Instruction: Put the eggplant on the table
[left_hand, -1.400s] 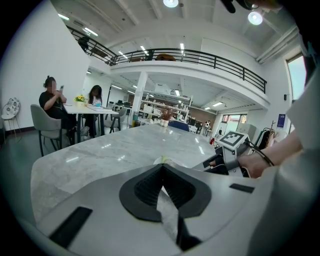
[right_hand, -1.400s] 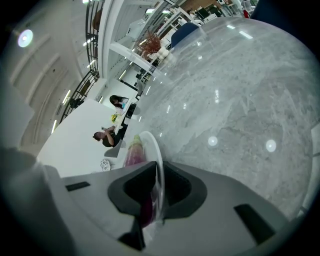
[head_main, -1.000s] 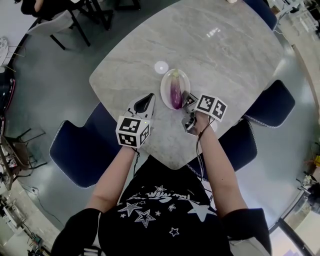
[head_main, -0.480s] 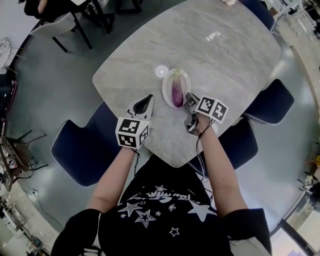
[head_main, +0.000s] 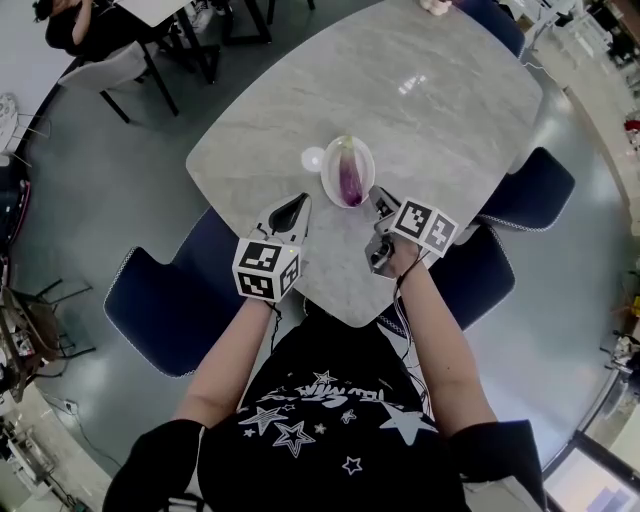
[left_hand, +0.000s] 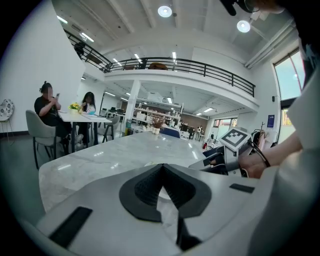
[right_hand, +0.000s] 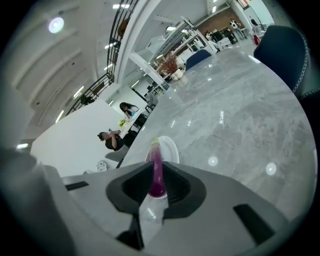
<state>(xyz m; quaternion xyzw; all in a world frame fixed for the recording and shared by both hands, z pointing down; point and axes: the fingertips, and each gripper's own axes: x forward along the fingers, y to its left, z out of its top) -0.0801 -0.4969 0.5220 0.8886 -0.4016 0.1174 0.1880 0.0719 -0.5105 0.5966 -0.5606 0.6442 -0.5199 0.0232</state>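
While both arms (head_main: 228, 355) reach forward over the table (head_main: 450, 110) edge | left gripper (head_main: 299, 203): jaws pressed together, empty, left of plate (head_main: 328, 176) | right gripper (head_main: 376, 194): jaws a slit apart, empty, tips just right of plate | eggplant (head_main: 349, 178): lying on plate | shirt (head_main: 330, 420) script: unreadable

In the head view's upper middle, the eggplant (head_main: 350, 180) lies on the plate (head_main: 329, 178), which sits on the table (head_main: 420, 90) near its lower edge. The left gripper (head_main: 297, 206) is just lower left of the plate and the right gripper (head_main: 375, 196) just lower right of it — a chair (head_main: 165, 300) stands at the table's lower-left side.
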